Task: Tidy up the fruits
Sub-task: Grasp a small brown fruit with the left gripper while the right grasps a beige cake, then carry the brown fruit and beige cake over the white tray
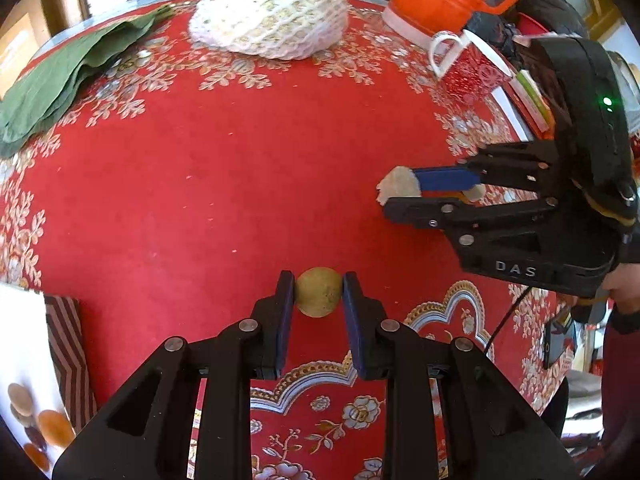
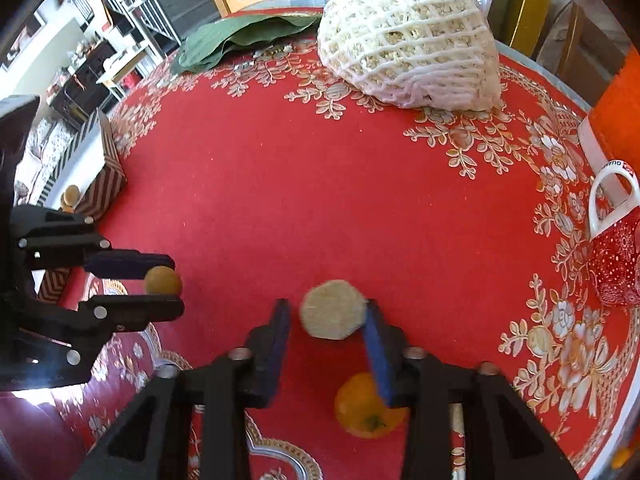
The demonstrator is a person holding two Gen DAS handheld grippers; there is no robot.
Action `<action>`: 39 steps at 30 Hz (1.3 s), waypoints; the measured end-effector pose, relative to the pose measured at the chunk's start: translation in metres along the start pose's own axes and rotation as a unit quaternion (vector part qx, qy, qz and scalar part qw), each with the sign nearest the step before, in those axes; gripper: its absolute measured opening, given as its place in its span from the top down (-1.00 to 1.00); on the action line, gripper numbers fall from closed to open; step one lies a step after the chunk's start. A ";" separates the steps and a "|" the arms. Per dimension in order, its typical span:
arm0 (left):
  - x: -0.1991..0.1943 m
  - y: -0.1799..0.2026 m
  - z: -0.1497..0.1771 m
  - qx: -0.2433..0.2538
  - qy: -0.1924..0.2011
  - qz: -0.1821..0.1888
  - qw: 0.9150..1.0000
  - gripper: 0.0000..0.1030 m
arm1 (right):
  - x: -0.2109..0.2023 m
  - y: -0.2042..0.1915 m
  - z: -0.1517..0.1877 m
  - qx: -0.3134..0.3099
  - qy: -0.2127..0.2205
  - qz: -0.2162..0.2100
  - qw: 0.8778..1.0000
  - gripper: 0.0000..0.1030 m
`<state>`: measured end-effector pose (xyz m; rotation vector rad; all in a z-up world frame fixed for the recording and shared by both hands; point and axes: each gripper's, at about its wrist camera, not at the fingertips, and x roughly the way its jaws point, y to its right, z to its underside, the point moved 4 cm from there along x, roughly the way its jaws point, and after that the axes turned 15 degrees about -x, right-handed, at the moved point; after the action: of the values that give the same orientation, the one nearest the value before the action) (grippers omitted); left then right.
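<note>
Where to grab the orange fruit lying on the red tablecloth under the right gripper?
Grip the orange fruit across its round middle, coming straight down from above. It lies loose on the red tablecloth with its green stem end facing sideways, so no side is blocked. The right gripper already has a pale cut fruit piece between its fingers.

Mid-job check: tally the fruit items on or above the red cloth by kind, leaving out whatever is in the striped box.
Small brown round fruit: 1
Pale faceted piece: 1
Orange: 1
Large net-wrapped fruit: 1
Total: 4
</note>
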<state>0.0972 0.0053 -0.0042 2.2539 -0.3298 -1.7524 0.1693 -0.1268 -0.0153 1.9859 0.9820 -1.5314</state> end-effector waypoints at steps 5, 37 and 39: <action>-0.009 -0.006 0.000 -0.018 0.023 -0.027 0.999 0.55 | -0.007 -0.011 0.002 0.002 0.007 0.006 1.000 0.43; -0.118 -0.105 0.072 -0.153 0.098 -0.098 0.978 0.55 | -0.039 -0.190 -0.035 -0.086 0.035 -0.046 0.995 0.43; -0.126 -0.117 0.077 -0.166 0.104 -0.103 0.975 0.55 | -0.038 -0.202 -0.043 -0.101 0.034 -0.049 0.993 0.43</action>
<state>-0.0066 0.1521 0.0518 2.2548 0.2314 -1.5047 0.0389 0.0244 0.0485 1.8816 1.2282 -1.3613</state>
